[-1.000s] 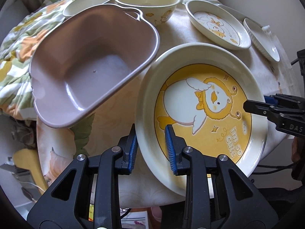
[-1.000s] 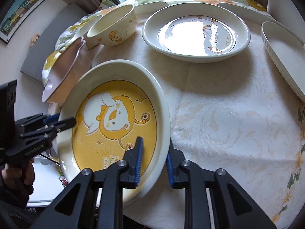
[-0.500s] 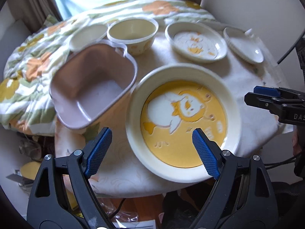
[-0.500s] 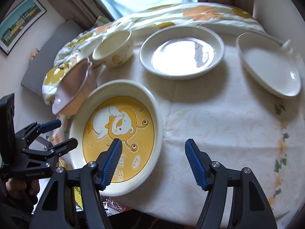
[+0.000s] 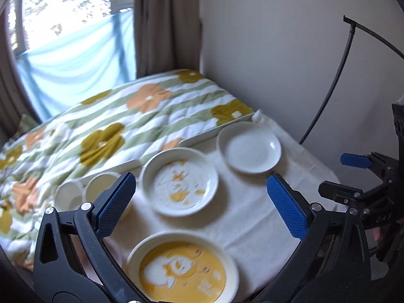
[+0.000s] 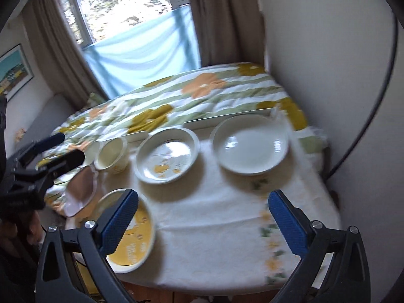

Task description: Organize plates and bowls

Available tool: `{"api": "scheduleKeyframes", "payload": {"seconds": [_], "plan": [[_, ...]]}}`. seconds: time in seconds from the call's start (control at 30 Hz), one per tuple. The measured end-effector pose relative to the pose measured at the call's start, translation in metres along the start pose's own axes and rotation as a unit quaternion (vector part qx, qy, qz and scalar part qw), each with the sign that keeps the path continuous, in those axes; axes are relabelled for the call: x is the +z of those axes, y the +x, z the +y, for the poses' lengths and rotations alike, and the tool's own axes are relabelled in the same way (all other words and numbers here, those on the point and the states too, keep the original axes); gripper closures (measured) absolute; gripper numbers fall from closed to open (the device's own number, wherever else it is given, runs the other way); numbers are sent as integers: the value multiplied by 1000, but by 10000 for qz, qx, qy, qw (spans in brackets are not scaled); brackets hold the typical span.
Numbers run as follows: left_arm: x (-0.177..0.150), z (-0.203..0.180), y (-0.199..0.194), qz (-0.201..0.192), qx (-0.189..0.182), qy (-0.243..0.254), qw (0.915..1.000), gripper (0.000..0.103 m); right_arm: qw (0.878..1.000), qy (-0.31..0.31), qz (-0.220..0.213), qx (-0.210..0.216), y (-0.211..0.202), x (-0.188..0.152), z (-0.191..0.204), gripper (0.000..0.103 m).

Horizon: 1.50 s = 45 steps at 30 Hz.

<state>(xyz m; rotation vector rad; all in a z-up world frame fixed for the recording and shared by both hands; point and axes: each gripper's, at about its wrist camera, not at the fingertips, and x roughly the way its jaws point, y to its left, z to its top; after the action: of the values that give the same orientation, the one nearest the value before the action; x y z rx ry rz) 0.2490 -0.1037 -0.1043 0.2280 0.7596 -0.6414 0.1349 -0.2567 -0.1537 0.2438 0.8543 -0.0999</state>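
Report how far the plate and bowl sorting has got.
Done: the yellow plate lies flat at the table's near edge. In hand: nothing; left gripper and right gripper are open. Left: cartoon plate, white plate and bowl sit separately, unstacked.

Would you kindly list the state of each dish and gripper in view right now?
Yellow plate: flat on table, not held.
Duck plate: flat, empty.
White plate: flat, empty.
Cup: upright, empty.
Pink bowl: tilted at table edge.
Left gripper: open, empty.
Right gripper: open, empty.
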Motion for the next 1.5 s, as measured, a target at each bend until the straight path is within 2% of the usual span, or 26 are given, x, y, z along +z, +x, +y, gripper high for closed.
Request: {"api": "scheduleKeyframes", "payload": {"seconds": [0.1, 0.2, 0.37, 0.43, 0.5, 0.53, 0.6, 0.67, 0.8, 0.87, 0.93, 1.03, 1.1, 1.13, 1.2, 1.3, 1.5], "plan": [[29, -5, 39, 355, -429, 5, 9984, 0, 9994, 281, -164, -112, -2, 13, -28, 0], [49, -7, 86, 684, -712, -10, 9951, 0, 9980, 618, -17, -113, 17, 25, -58, 0], [73, -8, 168, 1224, -1001, -106, 9874, 0, 9897, 1390, 234, 233, 65, 31, -101, 0], [78, -14, 198, 1390, -999, -33, 9852, 1, 9875, 1532, 278, 250, 81, 27, -111, 1], [80, -17, 228, 1592, -959, 72, 9826, 4, 9843, 1695, 371, 330, 99, 28, -119, 7], [81, -18, 244, 1716, -975, 89, 9803, 8, 9823, 1783, 427, 374, 108, 27, -123, 9], [80, -20, 274, 1997, -996, 110, 9747, 15, 9770, 1999, 611, 422, 129, 27, -131, 21], [77, -21, 300, 2224, -1002, 142, 9697, 28, 9719, 2195, 726, 449, 147, 26, -139, 27], [72, -16, 341, 2578, -1007, 134, 9608, 46, 9646, 2462, 860, 381, 175, 24, -152, 42], [69, -14, 354, 2709, -1042, 122, 9569, 56, 9628, 2531, 897, 306, 185, 24, -156, 46], [66, -12, 362, 2785, -1054, 142, 9545, 60, 9603, 2614, 944, 228, 193, 25, -159, 51], [66, -10, 365, 2737, -1045, 193, 9559, 69, 9596, 2630, 990, 124, 197, 23, -158, 60], [67, -9, 366, 2731, -1030, 212, 9562, 75, 9594, 2626, 1021, 94, 201, 22, -157, 70], [67, -8, 367, 2732, -1021, 224, 9563, 79, 9590, 2631, 1049, 88, 203, 21, -157, 71], [67, -9, 366, 2725, -1002, 279, 9565, 80, 9590, 2633, 1050, 50, 205, 20, -156, 77], [67, -11, 363, 2682, -987, 377, 9575, 81, 9590, 2636, 1040, 17, 205, 20, -156, 81], [63, -21, 365, 2693, -1009, 530, 9563, 84, 9592, 2633, 1033, 34, 207, 22, -158, 83]]}}
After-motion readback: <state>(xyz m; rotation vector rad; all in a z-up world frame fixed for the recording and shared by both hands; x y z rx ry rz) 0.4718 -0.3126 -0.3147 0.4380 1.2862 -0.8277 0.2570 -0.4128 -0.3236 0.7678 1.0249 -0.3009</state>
